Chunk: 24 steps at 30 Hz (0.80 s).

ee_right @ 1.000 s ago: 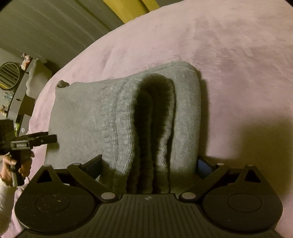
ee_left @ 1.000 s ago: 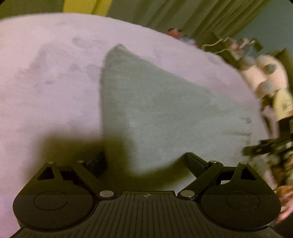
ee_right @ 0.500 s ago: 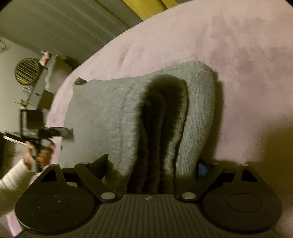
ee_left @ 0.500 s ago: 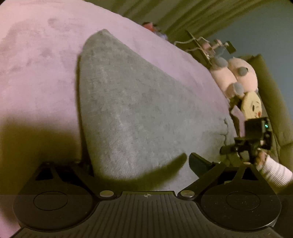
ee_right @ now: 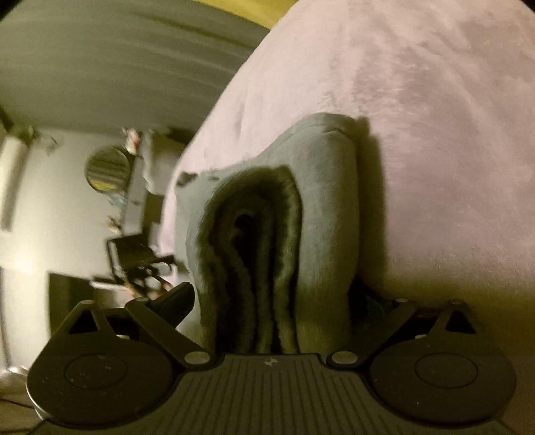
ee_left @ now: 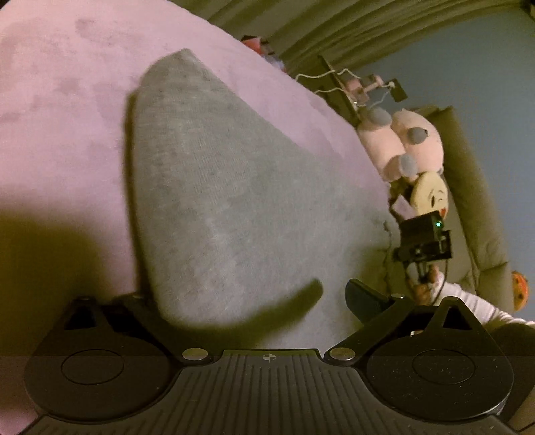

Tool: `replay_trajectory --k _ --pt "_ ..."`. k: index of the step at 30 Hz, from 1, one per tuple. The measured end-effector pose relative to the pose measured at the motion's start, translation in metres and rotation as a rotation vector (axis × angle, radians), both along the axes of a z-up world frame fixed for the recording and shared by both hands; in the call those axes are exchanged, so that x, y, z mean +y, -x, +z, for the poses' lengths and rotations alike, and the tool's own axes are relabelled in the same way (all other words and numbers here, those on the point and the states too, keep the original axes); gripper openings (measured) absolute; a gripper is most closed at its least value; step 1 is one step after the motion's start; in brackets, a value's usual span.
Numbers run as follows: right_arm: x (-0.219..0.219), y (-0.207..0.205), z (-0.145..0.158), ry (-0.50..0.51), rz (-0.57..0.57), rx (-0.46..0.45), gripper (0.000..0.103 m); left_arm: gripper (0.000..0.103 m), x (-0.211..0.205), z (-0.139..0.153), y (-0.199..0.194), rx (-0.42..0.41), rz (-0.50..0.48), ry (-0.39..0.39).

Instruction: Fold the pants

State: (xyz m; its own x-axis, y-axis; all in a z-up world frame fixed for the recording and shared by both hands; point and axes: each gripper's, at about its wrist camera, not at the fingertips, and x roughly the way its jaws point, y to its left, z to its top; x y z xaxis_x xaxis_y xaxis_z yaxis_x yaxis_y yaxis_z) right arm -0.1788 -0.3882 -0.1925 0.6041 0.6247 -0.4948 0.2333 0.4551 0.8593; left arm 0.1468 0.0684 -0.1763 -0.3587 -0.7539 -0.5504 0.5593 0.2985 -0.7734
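Note:
The grey pants lie folded on a pink bed cover. My left gripper is wide open, its jaws straddling the near end of the fabric without pinching it. In the right wrist view the stacked layers of the grey pants rise between the jaws of my right gripper, which stand open to either side of the bundle. The right gripper's hand unit shows at the right of the left wrist view. The left gripper's unit shows blurred at the left of the right wrist view.
Pink plush toys and a yellow face cushion sit at the bed's far right edge, by a green sofa. Curtains hang behind. A round mirror and shelves stand left of the bed.
Both grippers have tilted and swung, so the room shows more at the frame sides. The pants stack looks narrower and taller in the right view. The jaws stay open.

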Motion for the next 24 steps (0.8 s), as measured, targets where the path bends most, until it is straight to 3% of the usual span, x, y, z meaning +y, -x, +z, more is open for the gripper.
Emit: replay_trajectory --k 4,12,17,24 --pt "0.005 -0.007 -0.002 -0.026 0.021 -0.054 0.1 0.1 -0.011 0.0 0.006 -0.008 -0.059 0.023" --pt "0.015 -0.016 -0.008 -0.098 0.063 -0.116 0.098 0.1 -0.03 0.0 0.017 -0.066 -0.054 -0.104" --pt "0.018 -0.008 -0.004 0.004 0.078 -0.121 0.091 0.102 -0.032 0.0 0.021 -0.088 -0.055 -0.105" --pt "0.038 -0.02 0.01 0.135 0.107 -0.068 0.099 0.103 -0.037 0.003 0.024 -0.104 -0.062 -0.119"
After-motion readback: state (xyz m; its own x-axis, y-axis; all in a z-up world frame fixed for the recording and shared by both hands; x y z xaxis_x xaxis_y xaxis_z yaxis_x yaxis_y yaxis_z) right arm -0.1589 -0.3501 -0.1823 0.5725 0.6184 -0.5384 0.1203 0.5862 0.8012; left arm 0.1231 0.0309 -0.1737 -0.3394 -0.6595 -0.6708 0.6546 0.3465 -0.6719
